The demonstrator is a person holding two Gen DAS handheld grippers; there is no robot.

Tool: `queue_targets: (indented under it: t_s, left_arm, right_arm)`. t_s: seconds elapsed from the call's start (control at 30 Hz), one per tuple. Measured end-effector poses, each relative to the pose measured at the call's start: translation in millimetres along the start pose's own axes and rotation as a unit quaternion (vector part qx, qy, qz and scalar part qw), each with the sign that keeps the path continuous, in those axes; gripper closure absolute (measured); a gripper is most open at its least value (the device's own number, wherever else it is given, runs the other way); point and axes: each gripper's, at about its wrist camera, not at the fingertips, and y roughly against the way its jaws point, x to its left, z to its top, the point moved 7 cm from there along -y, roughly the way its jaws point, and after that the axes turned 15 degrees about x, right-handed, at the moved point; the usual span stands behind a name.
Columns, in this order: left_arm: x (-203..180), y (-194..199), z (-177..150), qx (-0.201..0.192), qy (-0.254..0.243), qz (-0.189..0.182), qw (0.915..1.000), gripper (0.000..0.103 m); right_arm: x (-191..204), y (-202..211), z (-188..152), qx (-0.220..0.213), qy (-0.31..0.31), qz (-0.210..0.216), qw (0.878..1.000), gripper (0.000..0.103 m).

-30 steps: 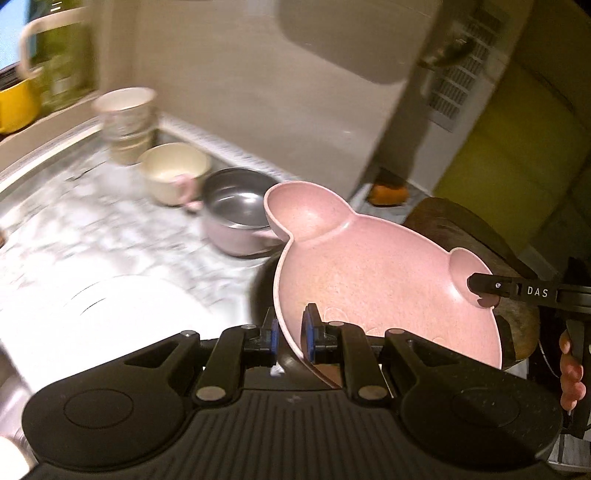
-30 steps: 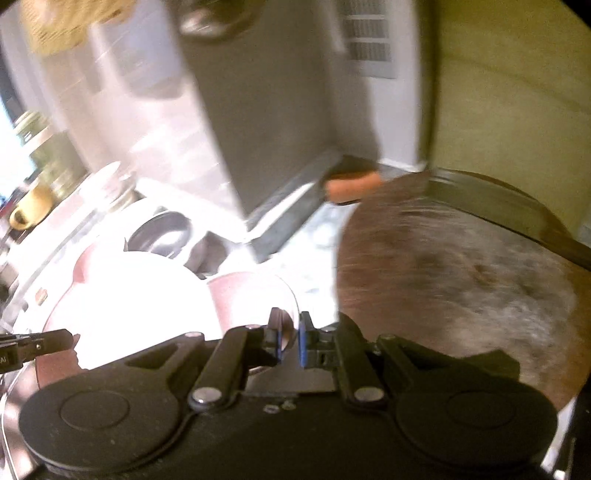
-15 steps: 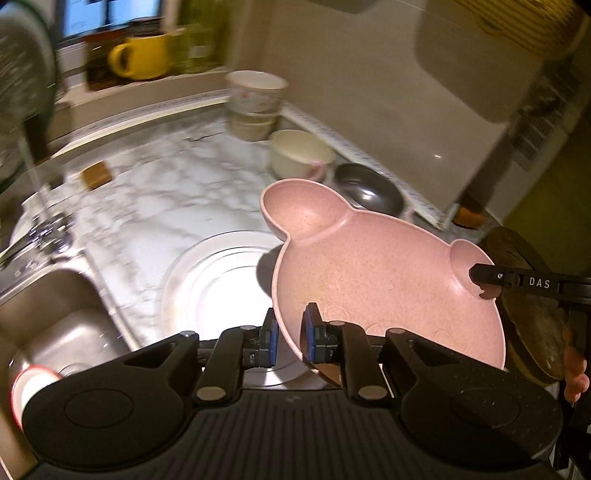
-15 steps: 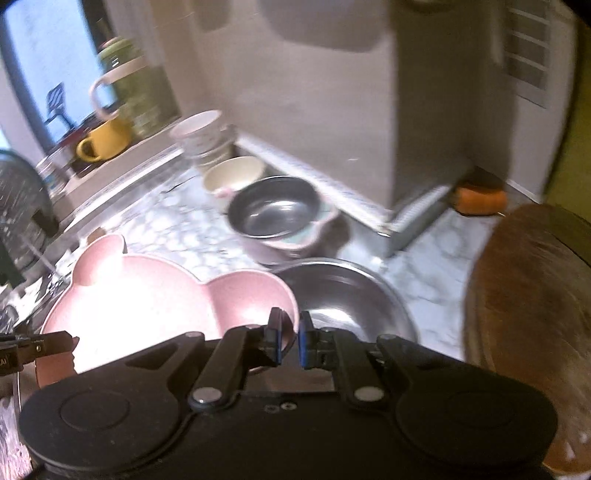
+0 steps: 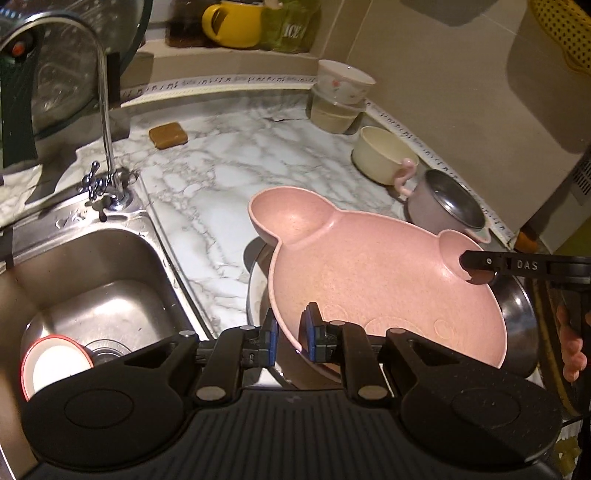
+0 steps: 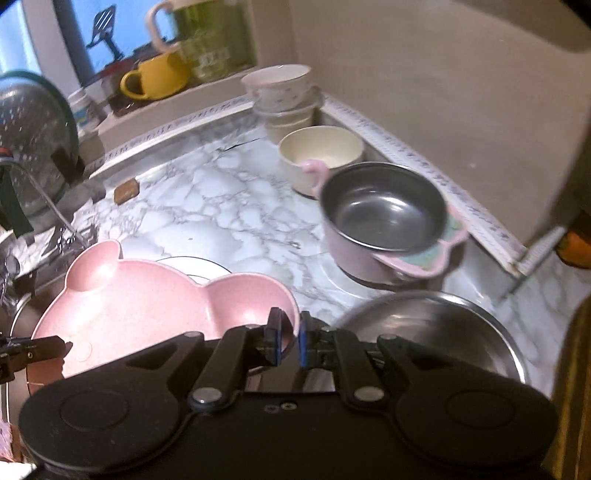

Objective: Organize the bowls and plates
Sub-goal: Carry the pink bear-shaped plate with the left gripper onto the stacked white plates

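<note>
A pink bear-shaped plate with two ear cups is held above the marble counter. My left gripper is shut on its near rim. My right gripper is shut on the rim of one ear; its fingers reach in from the right in the left wrist view. A white plate and a steel bowl lie under the pink plate. A cream cup, a steel-lined pink bowl and stacked bowls stand along the back wall.
A steel sink at the left holds a red-rimmed bowl. The tap stands behind it. A brown sponge lies on the counter. A yellow mug stands on the sill. A wooden board is at the right.
Both grippers have carried the pink plate leftward, from beside the wooden board to over the white plate and steel bowl near the sink. Both stay shut on it.
</note>
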Motion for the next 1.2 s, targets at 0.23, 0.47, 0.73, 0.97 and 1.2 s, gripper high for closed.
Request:
queue_targets:
  t_s: [0.23,0.47,0.73,0.97,1.2]
  left_arm:
    - [7,-13,-2,0.002,0.001,0.016,0.9999,0.089]
    - [2,-20,-5,0.018,-0.006,0.019,0.9996,0.088]
    - [1,-26,-6,0.039,-0.004,0.016,0.9991,0.087]
    - [-9,-28,-11,0.061,-0.035,0.030,0.9971,0.086]
    - [-5,-26,-12,0.068,-0.033,0.030,0.9967,0.086]
  right_arm:
    - [6,-25,10,0.010,0.046,0.007,0.999,0.092]
    - [11,-34,21,0.008,0.087,-0.011,0.996,0.091]
    - [24,-35,24,0.000,0.171,-0.065,0.983,0.087]
    - [27,-41,22,0.008,0.193,-0.097,0.976,0.081]
    - [25,-42,20,0.011,0.189,-0.092,0.978,0.077]
